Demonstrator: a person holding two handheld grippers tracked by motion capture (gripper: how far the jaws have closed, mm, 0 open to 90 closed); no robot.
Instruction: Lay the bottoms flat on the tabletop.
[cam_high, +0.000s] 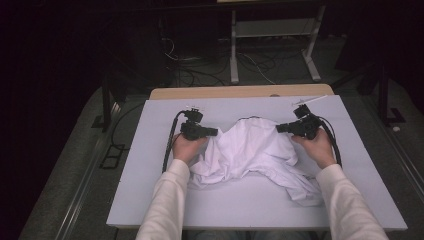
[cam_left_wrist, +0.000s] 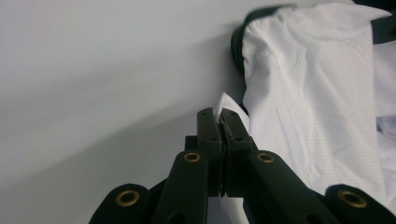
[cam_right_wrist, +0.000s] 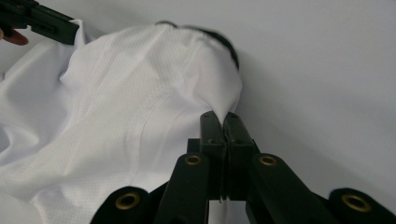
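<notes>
1. White mesh shirt (cam_high: 252, 150) lies crumpled mid-table, toward the far edge.
2. Left gripper (cam_high: 214, 132) pinches its left fold, jaws clenched on fabric.
3. Right gripper (cam_high: 280, 128) likewise clamps the right fold.
4. Table (cam_high: 150, 150) is pale grey.

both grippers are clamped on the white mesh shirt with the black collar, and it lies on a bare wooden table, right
Not quite: both grippers, left and right, are clamped on the white mesh shirt with the black collar, but the high view shows it on a pale grey board, not bare wood.

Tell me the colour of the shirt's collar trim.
Black, on a white shirt; clearest in the right gripper view.
</notes>
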